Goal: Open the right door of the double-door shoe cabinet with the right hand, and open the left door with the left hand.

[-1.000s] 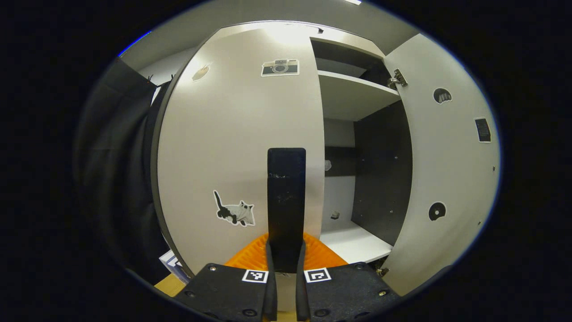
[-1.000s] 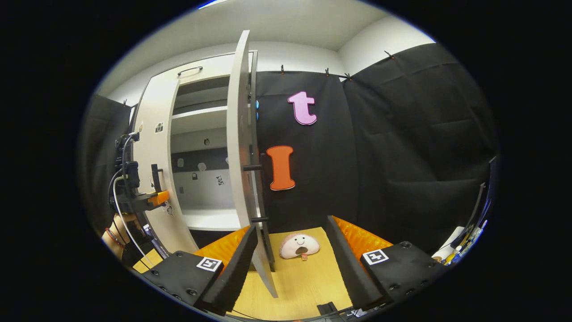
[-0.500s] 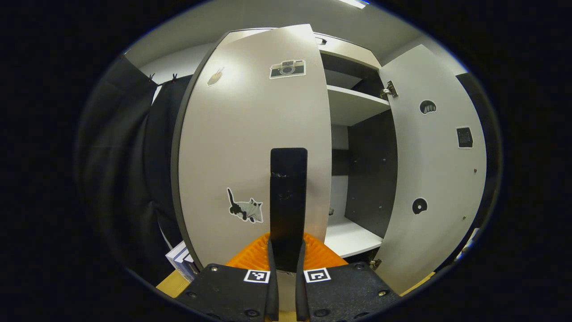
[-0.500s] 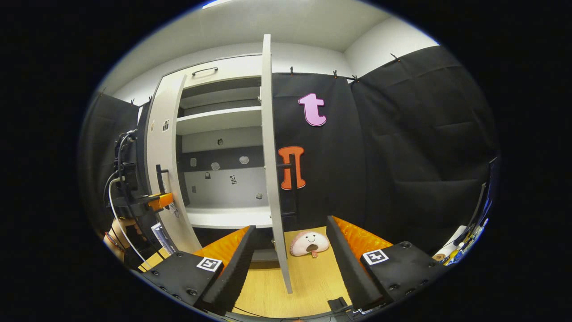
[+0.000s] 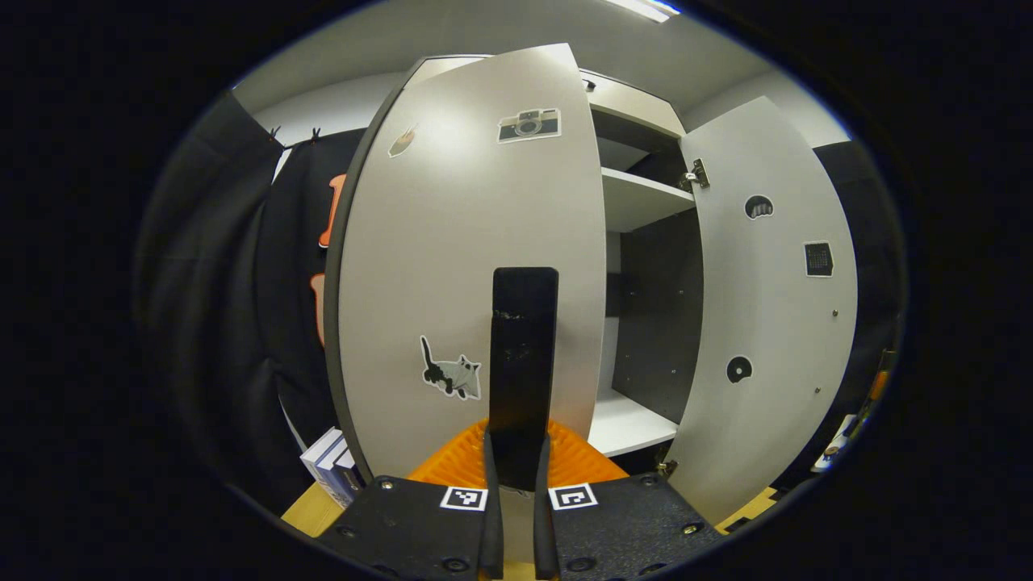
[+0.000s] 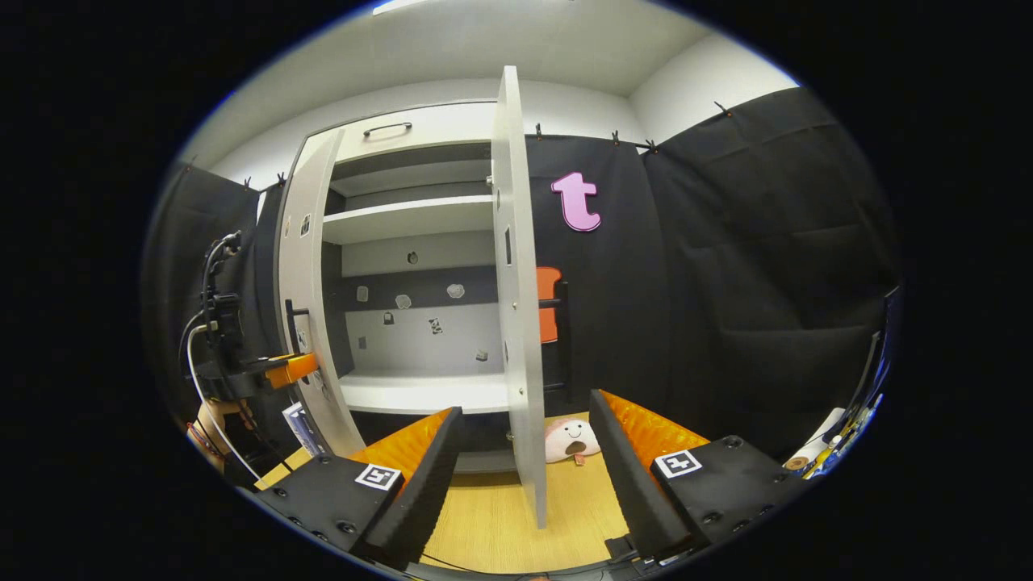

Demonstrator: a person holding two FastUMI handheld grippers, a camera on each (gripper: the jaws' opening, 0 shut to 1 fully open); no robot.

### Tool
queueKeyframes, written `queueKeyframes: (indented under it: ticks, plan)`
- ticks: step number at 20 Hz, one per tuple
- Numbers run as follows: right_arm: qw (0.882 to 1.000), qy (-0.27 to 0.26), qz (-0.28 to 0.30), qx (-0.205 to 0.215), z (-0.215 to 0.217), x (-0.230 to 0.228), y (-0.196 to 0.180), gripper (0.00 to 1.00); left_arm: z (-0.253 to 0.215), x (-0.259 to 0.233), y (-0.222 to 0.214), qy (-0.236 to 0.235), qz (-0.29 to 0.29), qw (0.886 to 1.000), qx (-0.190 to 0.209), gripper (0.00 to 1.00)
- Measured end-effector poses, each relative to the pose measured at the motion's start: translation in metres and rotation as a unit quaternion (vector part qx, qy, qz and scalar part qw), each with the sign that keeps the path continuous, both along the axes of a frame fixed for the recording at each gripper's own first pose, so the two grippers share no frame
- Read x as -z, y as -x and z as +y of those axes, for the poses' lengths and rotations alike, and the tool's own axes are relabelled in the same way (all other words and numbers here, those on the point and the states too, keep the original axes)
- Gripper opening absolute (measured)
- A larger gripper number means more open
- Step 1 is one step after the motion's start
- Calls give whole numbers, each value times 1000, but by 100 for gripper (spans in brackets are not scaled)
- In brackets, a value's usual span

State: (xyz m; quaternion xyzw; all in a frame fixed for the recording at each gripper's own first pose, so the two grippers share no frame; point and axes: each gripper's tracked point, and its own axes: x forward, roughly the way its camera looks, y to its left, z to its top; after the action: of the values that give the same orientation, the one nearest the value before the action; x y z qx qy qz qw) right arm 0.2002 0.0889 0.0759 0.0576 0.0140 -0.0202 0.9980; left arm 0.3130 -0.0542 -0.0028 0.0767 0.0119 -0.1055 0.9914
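Shoe cabinet (image 6: pixel 411 387) stands at the back of the booth, both doors swung out. Left tool (image 5: pixel 513 476), fingers pressed together on the black handle (image 5: pixel 524 355) of the left door (image 5: pixel 460 266); in the right gripper view the same tool (image 6: pixel 282 369) sits at that door's (image 6: pixel 303 290) handle. Right tool (image 6: pixel 524 460) spread wide, gripping nothing; right door (image 6: pixel 516 307) stands edge-on between its fingers, apart from both. Pink plush toy (image 6: pixel 571 440) lies on the wooden worktop (image 6: pixel 492 524) behind it.

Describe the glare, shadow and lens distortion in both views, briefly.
Left gripper view: soft glare high on the left door, whose straight edges bow outward; a ceiling light burns out at top. Right gripper view: even light, shaded cabinet interior, right door edge curved.
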Motion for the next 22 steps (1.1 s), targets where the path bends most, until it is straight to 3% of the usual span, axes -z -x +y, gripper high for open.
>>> queueKeyframes:
  ticks: [2, 3, 5, 22]
  plan:
    - [1000, -3, 0, -4, 10, -1, -3, 99, 1, -1, 3, 6, 1, 1000, 5, 14]
    - [1000, -4, -1, -6, 15, -1, -4, 94, 2, -2, 4, 5, 0, 1000, 9, 14]
    - [1000, -4, -2, -11, 24, -2, -7, 100, 3, -2, 7, 6, 0, 1000, 14, 14]
    - [999, -17, 7, -37, 68, 1, -8, 98, 17, -7, 27, 39, 7, 996, 80, 14]
